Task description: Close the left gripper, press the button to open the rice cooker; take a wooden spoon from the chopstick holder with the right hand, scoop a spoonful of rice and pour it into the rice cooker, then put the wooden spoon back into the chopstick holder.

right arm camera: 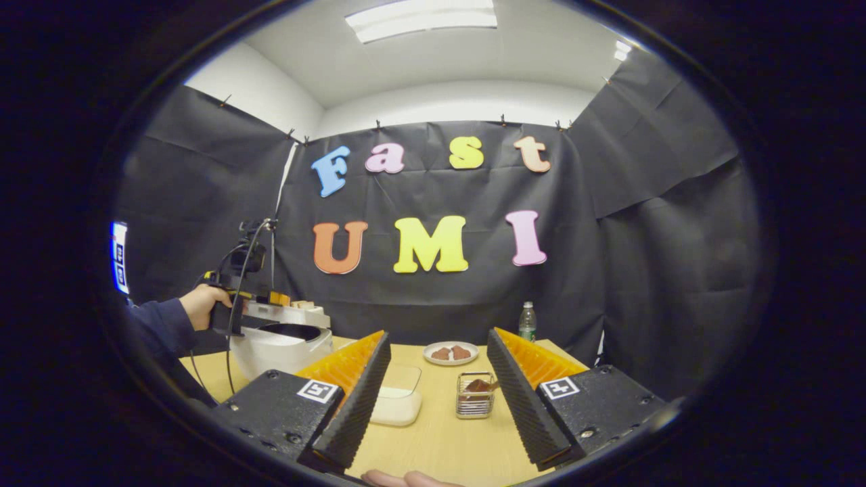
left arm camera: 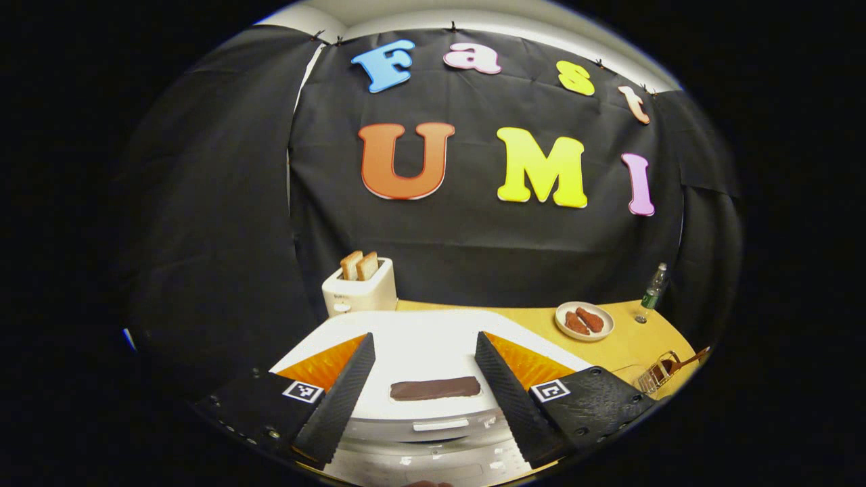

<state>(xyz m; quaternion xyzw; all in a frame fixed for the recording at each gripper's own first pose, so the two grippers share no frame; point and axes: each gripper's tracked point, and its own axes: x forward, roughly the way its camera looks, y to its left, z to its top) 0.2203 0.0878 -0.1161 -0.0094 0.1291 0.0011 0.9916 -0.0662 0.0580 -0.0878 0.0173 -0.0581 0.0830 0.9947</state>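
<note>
At lower centre, the white rice cooker (left arm camera: 419,352) with a dark lid handle sits between the wide-spread left gripper (left arm camera: 425,399); the right gripper (right arm camera: 436,399) is also wide.

The white rice cooker (left arm camera: 433,345) stands on the wooden table, its lid lifted slightly in the right gripper view, showing a dark gap beneath; a dark brown bar (left arm camera: 435,388) sits on the lid near its front edge. The wire chopstick holder (right arm camera: 474,396) stands upright to the cooker's right, the wooden spoon (right arm camera: 482,386) inside it. A clear container of white rice (right arm camera: 396,404) lies between them.
</note>
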